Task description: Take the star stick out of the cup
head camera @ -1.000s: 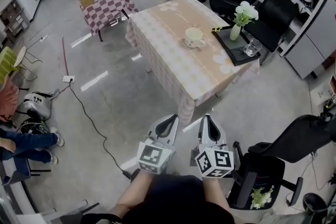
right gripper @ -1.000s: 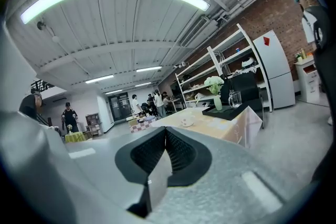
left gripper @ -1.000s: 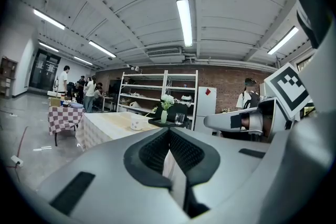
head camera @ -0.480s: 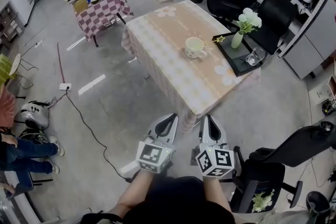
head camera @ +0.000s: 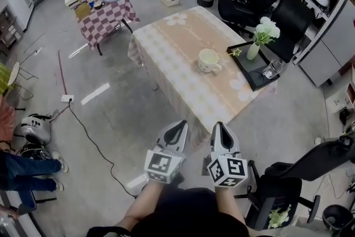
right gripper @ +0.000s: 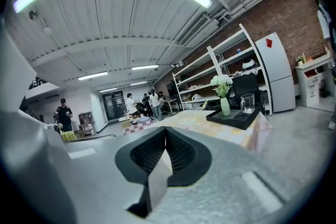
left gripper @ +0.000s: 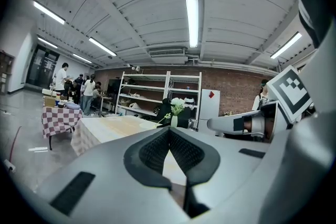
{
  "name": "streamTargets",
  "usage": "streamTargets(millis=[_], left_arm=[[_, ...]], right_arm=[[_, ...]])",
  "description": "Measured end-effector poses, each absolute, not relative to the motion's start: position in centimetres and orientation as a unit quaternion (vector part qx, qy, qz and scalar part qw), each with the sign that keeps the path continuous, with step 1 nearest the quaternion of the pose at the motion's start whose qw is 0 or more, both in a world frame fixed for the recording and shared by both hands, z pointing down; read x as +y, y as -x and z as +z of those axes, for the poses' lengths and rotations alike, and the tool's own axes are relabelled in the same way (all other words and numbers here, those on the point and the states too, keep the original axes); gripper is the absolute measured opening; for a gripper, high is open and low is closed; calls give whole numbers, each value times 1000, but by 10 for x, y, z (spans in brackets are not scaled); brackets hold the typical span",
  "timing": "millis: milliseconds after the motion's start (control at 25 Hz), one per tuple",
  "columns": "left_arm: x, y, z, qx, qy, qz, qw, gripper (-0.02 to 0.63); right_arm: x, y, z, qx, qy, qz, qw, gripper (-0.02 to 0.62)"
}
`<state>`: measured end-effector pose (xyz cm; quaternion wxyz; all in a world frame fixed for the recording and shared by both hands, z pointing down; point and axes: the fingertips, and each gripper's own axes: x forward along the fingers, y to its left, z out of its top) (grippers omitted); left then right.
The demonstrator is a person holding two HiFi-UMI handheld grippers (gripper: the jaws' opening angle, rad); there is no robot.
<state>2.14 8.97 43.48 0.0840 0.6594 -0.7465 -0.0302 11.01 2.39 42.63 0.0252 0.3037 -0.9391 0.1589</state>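
Both grippers have their fingers pressed together, with nothing pinched between them. The left gripper (head camera: 178,128) and the right gripper (head camera: 221,128) sit side by side, pointing level above the grey floor (head camera: 119,111). Just right of the right gripper stands a black chair (head camera: 277,194).

Ahead of the fingertips, and well apart from them, is a table (head camera: 166,44) under a pale checked cloth. A cream cup (head camera: 209,60) sits on it, ahead of the right gripper's fingers. The star stick (head camera: 237,53) leans out of the cup to the right, its yellow star close to the corner of a black tray (head camera: 249,74). In the left gripper view the star shows just above the closed fingertips.

On the tray stand a vase (head camera: 253,51) of white flowers and a glass (head camera: 272,69). Farther off to the left is a small table (head camera: 102,11) with a dark checked cloth.
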Motion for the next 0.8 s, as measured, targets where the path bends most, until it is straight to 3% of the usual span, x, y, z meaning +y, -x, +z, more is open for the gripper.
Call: streamTargets(millis=[800], left_arm=[[86, 46, 439, -743, -665, -29, 77, 9]], right_arm=[[18, -47, 431, -937, -316, 149, 20, 2]])
